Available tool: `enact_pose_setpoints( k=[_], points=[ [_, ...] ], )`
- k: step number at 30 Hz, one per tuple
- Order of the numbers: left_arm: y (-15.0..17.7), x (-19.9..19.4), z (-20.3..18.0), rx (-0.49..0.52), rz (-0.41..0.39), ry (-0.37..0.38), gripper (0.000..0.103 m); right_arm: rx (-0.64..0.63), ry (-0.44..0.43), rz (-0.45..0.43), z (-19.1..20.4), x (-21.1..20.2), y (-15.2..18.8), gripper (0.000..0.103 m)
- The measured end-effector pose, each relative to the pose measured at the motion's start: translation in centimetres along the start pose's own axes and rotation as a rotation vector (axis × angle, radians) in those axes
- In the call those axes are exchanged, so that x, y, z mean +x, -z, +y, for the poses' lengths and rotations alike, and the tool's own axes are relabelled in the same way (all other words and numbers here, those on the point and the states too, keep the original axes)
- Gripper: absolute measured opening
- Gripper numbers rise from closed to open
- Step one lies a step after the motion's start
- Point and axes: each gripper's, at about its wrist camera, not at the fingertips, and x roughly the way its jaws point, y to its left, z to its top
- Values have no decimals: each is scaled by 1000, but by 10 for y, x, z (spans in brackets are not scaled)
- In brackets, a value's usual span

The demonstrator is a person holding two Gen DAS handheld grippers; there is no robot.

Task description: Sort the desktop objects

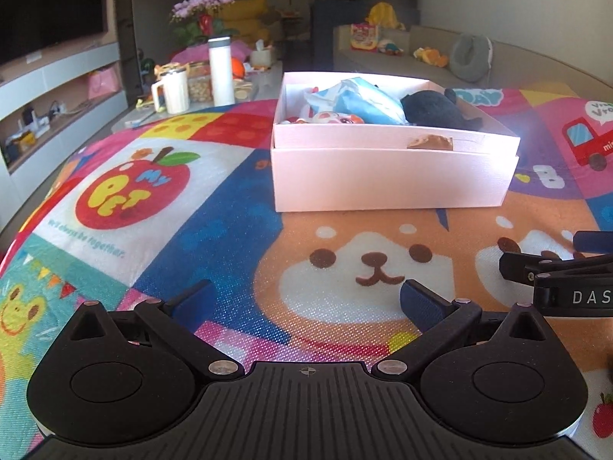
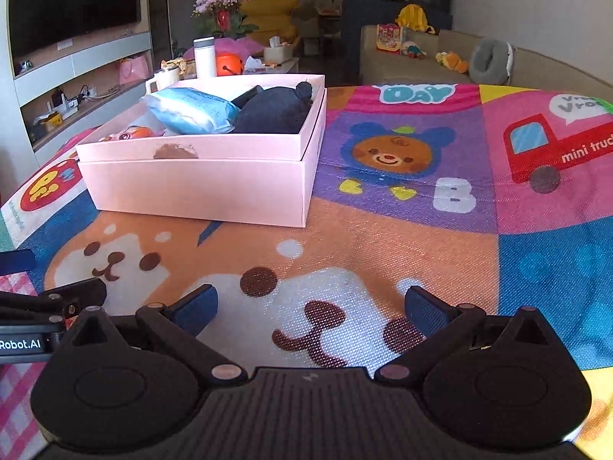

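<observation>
I see the cartoon mat (image 1: 214,207) filling both views, edges cut off by the fisheye. Pink box (image 1: 390,176) sits on it ahead of both tongs, seated in its own lid. Inside: a blue packet (image 2: 191,109), a black plush (image 2: 274,113) beside it, and a small orange-and-white toy (image 1: 337,118) mostly hidden behind the near wall, can't identify it. A brown mark (image 2: 175,151) on the near rim; sticker or damage, can't tell. Left gripper (image 1: 306,301) is spread wide, nothing between the pads, low over the mat. Right gripper (image 2: 311,306) same: wide, empty. Each shows only partly at the other's frame edge.
</observation>
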Motion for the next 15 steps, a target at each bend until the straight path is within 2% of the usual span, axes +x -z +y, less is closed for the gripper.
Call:
enact_pose_setpoints(
  k=[15],
  points=[
    [-1, -1, 4, -6, 3, 5, 103, -4, 6, -4, 0, -1, 0, 103]
  ],
)
